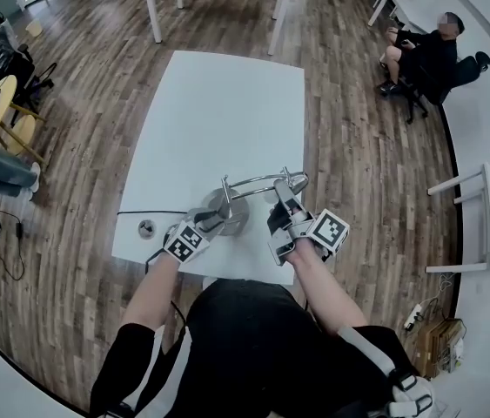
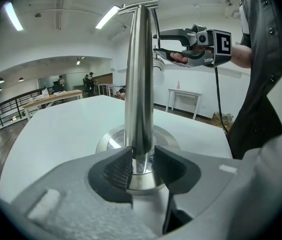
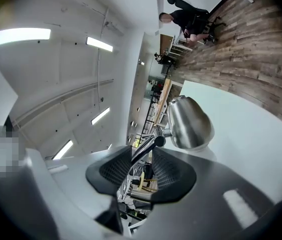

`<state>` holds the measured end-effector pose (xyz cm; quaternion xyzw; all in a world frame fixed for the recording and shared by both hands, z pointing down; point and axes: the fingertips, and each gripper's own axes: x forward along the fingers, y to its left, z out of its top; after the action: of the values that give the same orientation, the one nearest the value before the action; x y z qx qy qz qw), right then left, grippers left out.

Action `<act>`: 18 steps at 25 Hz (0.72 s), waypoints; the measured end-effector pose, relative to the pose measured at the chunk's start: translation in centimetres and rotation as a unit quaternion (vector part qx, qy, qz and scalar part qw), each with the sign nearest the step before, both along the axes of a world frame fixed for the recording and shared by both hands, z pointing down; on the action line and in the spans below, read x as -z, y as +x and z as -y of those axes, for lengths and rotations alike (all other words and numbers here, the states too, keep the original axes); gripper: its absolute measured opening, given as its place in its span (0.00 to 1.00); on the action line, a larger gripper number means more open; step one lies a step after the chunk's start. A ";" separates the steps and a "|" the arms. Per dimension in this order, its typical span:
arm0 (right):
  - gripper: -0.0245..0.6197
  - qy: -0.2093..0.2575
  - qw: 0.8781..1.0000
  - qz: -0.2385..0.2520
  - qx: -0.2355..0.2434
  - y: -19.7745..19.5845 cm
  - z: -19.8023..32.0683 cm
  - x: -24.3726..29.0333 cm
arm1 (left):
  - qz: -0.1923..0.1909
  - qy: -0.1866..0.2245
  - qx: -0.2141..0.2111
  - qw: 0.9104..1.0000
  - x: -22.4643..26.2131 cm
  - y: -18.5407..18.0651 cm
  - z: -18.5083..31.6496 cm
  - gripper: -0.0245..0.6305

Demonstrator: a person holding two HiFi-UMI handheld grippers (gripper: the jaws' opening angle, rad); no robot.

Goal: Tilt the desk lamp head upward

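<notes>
Lamp: it stands near the 6 o'clock edge of the white tabletop (image 1: 218,111) in the head view. The lamp pole (image 2: 139,84) rises upright from the round lamp base (image 1: 227,212).
Arm and head: the thin lamp arm (image 1: 258,181) arcs from the pole top toward 3 o'clock and ends at the lamp head (image 3: 188,124).
Left claw (image 2: 141,154): closed on the pole just above the base, a pad pressing each side. It comes in from about 7 o'clock.
Right claw (image 3: 143,149): closed on the lamp arm just behind the head. The rod sits only at the pad tips, and the head lies just beyond at 1 o'clock.
Risk, slip: the rod is slim and polished and caught only by the tips. An upward lever could roll it out of the pads.
Risk, tipping: the pole is smooth too. If the left grip slackens, the lift would likely swivel or raise the base, which stands near the edge.
Risk, wrong joint: pushing on the arm rather than the head may flex the whole arc and leave the head's angle unchanged.
Risk, cable: the black cable (image 1: 140,212) runs toward 9 o'clock and could drag if the lamp shifts.
</notes>
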<state>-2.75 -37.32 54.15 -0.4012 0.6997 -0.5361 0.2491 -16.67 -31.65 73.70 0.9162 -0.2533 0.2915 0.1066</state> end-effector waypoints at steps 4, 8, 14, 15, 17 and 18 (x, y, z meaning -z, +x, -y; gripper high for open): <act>0.22 0.026 0.999 -0.020 0.005 -0.5 0.0 0.9 | 0.001 0.000 0.000 1.000 -0.3 -0.4 0.0 0.27; 0.20 0.068 0.997 -0.044 0.016 -1.3 0.3 2.9 | 0.001 0.001 0.003 1.000 -0.4 -0.9 0.2 0.26; 0.18 0.101 0.993 -0.055 0.032 -1.7 0.1 4.9 | 0.002 -0.003 0.000 1.000 -0.3 -0.6 0.0 0.26; 0.18 0.109 0.992 -0.058 0.034 -1.9 0.2 5.3 | 0.001 -0.003 0.000 1.000 -0.3 -0.7 0.0 0.26; 0.17 0.120 0.990 -0.064 0.038 -2.5 0.2 5.9 | 0.001 -0.002 0.000 1.000 -0.4 -1.0 0.1 0.26; 0.17 0.124 0.989 -0.066 0.039 -2.7 0.2 6.1 | 0.000 -0.002 0.000 1.000 -0.4 -1.1 0.2 0.26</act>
<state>-5.48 -37.55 48.01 -0.3742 0.7909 -0.4266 0.2290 -17.79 -31.82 74.11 0.9160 -0.2529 0.2920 0.1086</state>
